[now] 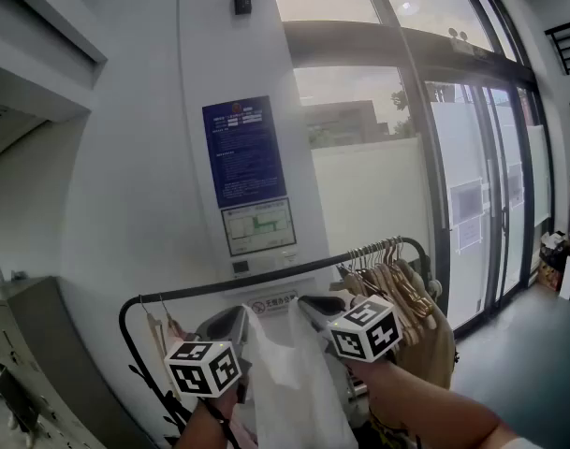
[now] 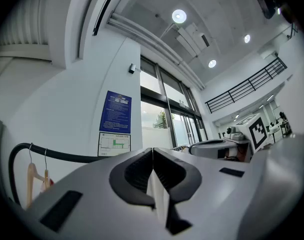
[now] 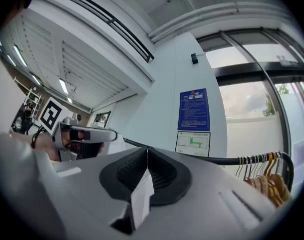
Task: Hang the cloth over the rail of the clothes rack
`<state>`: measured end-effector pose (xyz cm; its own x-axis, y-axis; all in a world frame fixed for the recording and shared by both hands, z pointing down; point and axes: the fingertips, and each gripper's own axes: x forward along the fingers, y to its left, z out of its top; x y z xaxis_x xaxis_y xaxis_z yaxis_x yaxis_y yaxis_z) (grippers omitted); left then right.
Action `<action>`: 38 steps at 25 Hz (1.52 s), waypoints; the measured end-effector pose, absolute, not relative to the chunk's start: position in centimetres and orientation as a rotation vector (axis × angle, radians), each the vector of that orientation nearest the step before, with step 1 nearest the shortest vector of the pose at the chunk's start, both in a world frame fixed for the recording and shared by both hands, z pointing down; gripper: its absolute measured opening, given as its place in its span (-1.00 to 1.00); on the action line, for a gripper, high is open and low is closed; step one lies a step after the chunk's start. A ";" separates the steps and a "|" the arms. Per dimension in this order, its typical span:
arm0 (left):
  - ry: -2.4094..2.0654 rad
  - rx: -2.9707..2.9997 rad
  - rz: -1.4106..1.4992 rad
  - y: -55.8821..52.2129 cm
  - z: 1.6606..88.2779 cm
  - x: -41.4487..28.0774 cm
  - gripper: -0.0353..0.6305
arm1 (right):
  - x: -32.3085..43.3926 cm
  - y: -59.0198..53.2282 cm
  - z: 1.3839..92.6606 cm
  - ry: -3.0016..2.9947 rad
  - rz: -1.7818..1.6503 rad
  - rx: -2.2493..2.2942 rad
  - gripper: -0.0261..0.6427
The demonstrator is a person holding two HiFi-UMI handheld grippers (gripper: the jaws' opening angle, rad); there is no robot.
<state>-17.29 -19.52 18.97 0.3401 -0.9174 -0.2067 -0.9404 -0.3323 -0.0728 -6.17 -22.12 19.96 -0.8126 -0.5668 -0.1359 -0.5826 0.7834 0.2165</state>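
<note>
Step in hand, judged: presenting the cloth (image 1: 289, 372) to the rail (image 1: 266, 276). Left claw (image 2: 152, 153) and right claw (image 3: 147, 151) are each clamping shut on its top edge; it is hanging between them at 6 o'clock, in front of the rail. Next, judged: lifting the edge over the rail, then releasing. Head view is showing the drape; gripper views are showing only the pinched fold.
</note>
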 end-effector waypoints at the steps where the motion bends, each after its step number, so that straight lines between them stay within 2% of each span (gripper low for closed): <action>1: 1.696 -2.421 0.191 -19.5 19.0 -17.3 -0.87 | -6.1 -22.0 20.0 2.906 0.386 -0.938 -0.89; 16: 1.694 -2.430 0.199 -20.2 18.8 -18.1 -0.87 | -6.4 -22.8 19.5 2.889 0.383 -0.954 -0.89; 25: 1.666 -2.434 0.180 -21.1 16.9 -21.1 -0.87 | -7.2 -24.3 17.4 2.880 0.403 -1.032 -0.89; 32: 1.649 -2.374 0.179 -22.3 11.2 -26.1 -0.87 | -4.8 -27.3 11.6 2.810 0.513 -1.216 -0.89; 38: 1.683 -2.255 0.228 -24.2 3.0 -31.3 -0.87 | -1.3 -31.5 4.0 2.714 0.623 -1.370 -0.89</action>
<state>-31.29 -24.17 2.97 0.2941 -0.9033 -0.3125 -0.9538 -0.2564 -0.1565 -1.34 -31.54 4.00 -0.6096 -0.7641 -0.2109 -0.7795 0.5297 0.3343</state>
